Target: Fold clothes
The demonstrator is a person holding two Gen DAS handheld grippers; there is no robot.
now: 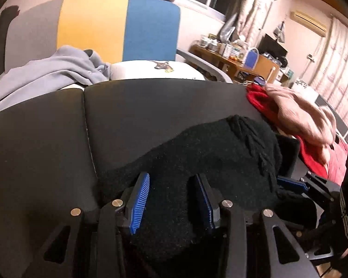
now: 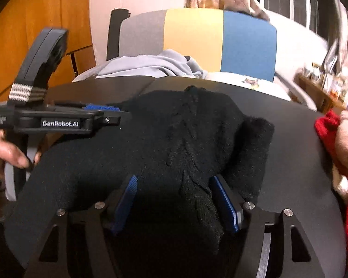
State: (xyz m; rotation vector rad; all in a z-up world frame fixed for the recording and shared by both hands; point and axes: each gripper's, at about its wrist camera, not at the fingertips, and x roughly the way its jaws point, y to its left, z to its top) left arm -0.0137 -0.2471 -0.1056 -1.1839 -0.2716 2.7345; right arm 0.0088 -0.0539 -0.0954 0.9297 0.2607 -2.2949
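On the dark tabletop [image 2: 290, 134], a black fuzzy knit garment [image 2: 174, 139] lies bunched.

Left gripper [image 1: 171, 199] and right gripper [image 2: 176, 199] both stand with jaws wide over its near edge, gripping nothing. Folding well probably means closing on one layer at matching corners, then keeping the edge taut.

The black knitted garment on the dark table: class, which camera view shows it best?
The right wrist view: the black knitted garment lies nearly whole across the dark table, its plaited ridge and folded edge plain. The left wrist view shows only one end of it between the left gripper's fingers.
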